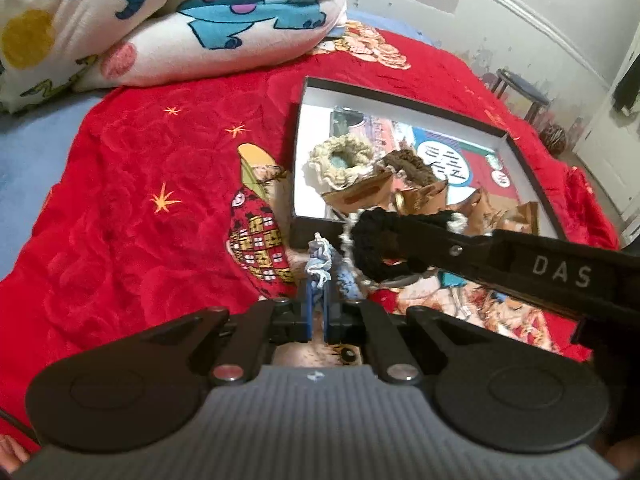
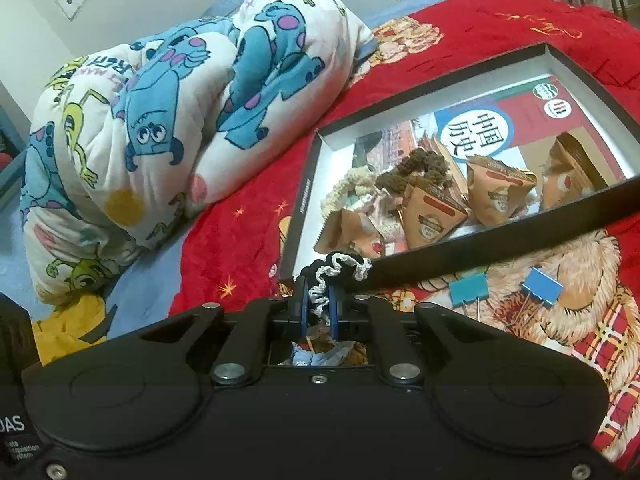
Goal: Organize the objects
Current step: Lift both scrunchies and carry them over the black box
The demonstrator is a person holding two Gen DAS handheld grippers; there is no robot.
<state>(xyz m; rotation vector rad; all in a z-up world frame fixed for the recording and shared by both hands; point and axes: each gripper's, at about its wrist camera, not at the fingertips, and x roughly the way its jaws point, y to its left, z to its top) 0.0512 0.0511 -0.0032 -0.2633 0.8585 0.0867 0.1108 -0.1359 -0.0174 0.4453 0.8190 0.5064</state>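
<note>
- Just outside the near wall of the shallow black-walled cardboard tray with a white floor [image 1: 297, 160]: black crocheted scrunchie with a white frilled edge [image 2: 340, 270], grasped between the closed pads of the right gripper [image 2: 318, 294].
- Also outside that near wall, towards its left corner: pale blue crocheted scrunchie [image 1: 319, 262], pinched in the clenched left gripper [image 1: 318, 288].
- Risk of collision: both grippers close together at the same wall. Enter the tray one at a time.
- Risk of snagging: loose frill dragged across the tray wall if carried in too low. Lift clear of the rim before crossing.
- Risk of an early drop: thin pinch on soft yarn, likely to slip out short of the tray.
- Risk of disturbance inside the tray: cream crocheted scrunchie [image 1: 340, 160], brown crocheted scrunchie [image 1: 412, 164] and brown paper sachets [image 2: 498, 196] crowded along the near side. Release over bare floor nearer the far wall.
- Beside the tray's near wall, to its right: two blue binder clips [image 2: 468, 294], easily knocked on withdrawal.
</note>
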